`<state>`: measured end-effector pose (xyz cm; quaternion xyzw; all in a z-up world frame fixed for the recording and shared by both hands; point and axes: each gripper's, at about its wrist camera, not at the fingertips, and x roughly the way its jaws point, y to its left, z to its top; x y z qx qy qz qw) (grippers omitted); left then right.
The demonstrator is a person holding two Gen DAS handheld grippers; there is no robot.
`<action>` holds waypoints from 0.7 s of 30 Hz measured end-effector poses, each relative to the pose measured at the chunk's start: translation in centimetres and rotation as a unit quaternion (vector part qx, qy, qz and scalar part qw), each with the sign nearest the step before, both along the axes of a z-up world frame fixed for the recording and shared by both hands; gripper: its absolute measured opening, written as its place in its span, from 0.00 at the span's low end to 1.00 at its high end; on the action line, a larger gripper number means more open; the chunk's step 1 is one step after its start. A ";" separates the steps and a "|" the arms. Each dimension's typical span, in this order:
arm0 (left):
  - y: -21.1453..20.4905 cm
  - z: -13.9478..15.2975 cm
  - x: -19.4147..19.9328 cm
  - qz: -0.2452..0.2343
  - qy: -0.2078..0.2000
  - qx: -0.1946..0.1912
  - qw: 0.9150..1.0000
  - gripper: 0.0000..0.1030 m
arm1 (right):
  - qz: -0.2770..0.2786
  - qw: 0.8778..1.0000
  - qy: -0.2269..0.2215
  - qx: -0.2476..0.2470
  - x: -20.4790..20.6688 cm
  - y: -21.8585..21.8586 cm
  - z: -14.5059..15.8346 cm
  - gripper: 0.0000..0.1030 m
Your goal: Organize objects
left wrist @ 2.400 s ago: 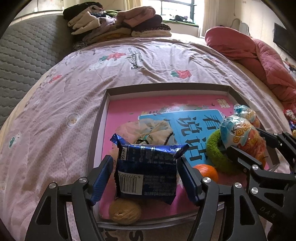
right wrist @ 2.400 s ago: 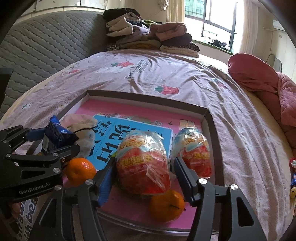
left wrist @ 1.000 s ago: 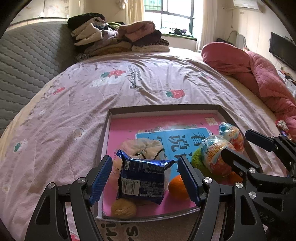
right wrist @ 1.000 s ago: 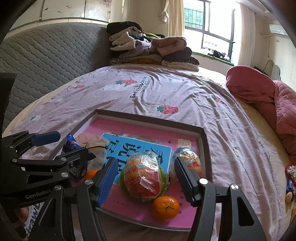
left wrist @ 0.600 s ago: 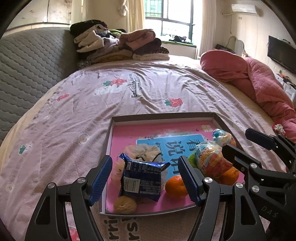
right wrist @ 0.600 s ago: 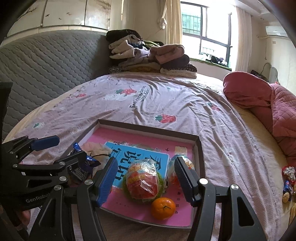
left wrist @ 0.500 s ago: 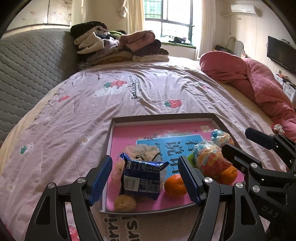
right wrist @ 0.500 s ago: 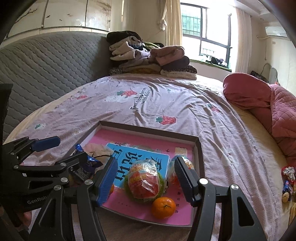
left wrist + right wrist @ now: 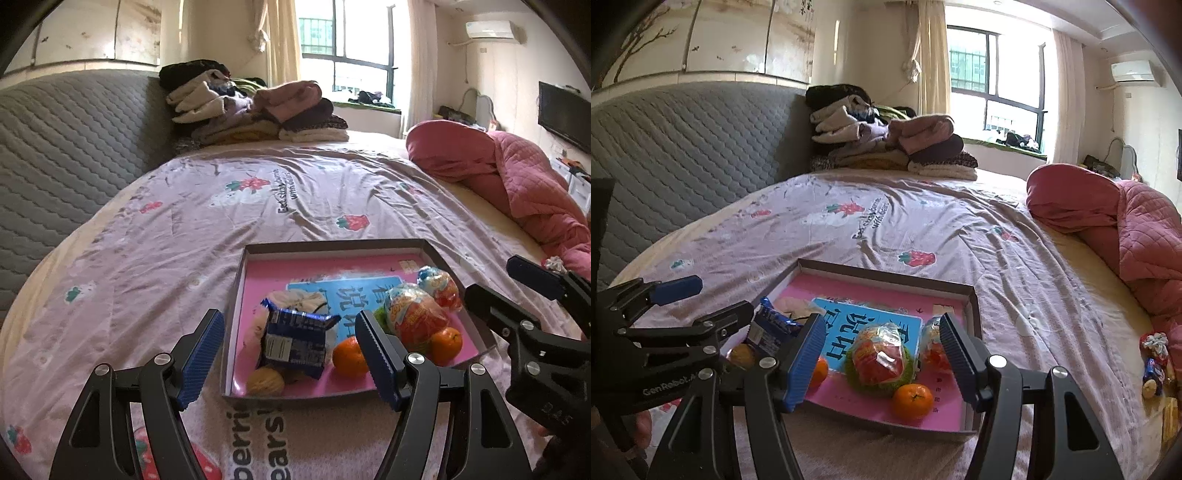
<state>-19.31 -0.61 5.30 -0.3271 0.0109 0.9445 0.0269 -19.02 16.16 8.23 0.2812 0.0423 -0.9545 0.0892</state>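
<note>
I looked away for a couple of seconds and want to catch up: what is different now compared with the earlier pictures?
Both grippers have pulled back and up from the tray: the left gripper no longer brackets the blue snack packet, nor the right gripper the red snack bag. Both are open and empty. The packet, the bags and the oranges lie in the tray as before.

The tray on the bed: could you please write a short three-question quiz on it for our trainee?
1. True or false: the left gripper is clamped on the blue snack packet.
2. How many oranges lie in the tray?
3. The red snack bag rests on: A) a green ring, B) bare bedsheet, C) folded clothes.

Key: 1 false, its jaws stand open and clear of it; 2 two; 3 A.
</note>
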 end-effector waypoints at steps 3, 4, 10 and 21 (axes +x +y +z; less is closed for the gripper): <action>-0.1 -0.3 1.1 0.002 0.000 0.001 1.000 0.72 | 0.010 1.000 0.002 0.004 1.0 -0.5 0.1 0.62; -0.2 -0.3 1.4 0.003 0.001 0.003 1.000 0.72 | 0.011 1.000 0.005 0.006 1.5 -0.6 0.2 0.62; -0.5 -0.8 3.9 0.006 0.006 0.014 1.000 0.72 | 0.017 1.000 0.004 0.005 3.1 -0.8 -0.4 0.63; -0.2 -3.6 5.5 0.008 -0.021 0.010 1.000 0.72 | -0.005 1.000 -0.012 -0.011 5.2 0.7 -2.9 0.65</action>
